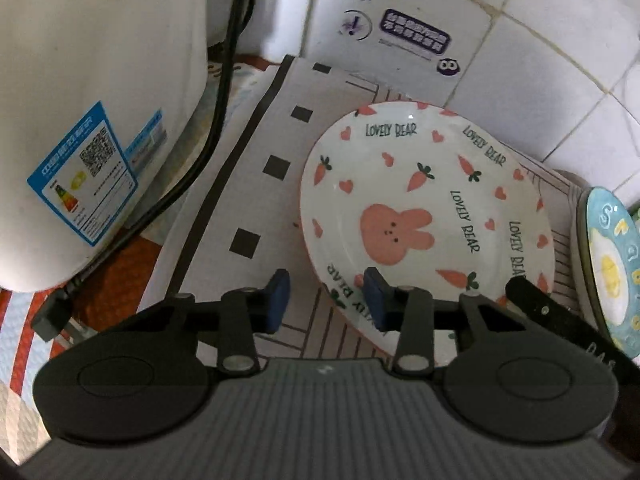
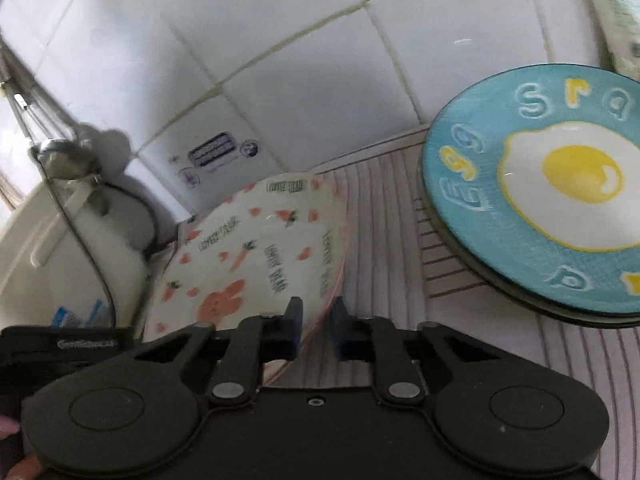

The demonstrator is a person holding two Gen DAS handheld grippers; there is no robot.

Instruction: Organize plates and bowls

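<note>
Right gripper takes the rabbit plate by its rim, with the egg plate stack waiting alongside.

The rabbit plate (image 1: 424, 216) sits on the striped mat (image 1: 256, 184), tilted up in the right wrist view; the right gripper (image 2: 316, 330) has its blue pads on either side of the near rim, narrowly apart, and through the blur I cannot tell whether they actually pinch it. The left gripper (image 1: 326, 298) hovers over the opposite edge, fingers apart and holding nothing. To do this well, seat the rim deep between the pads before lifting, keep the plate near level, and clear the blue egg plate (image 2: 560, 188), which tops a stack close by, before lowering onto it. The white appliance (image 1: 80, 100) and its black cord (image 1: 200, 152) crowd the far side.
</note>
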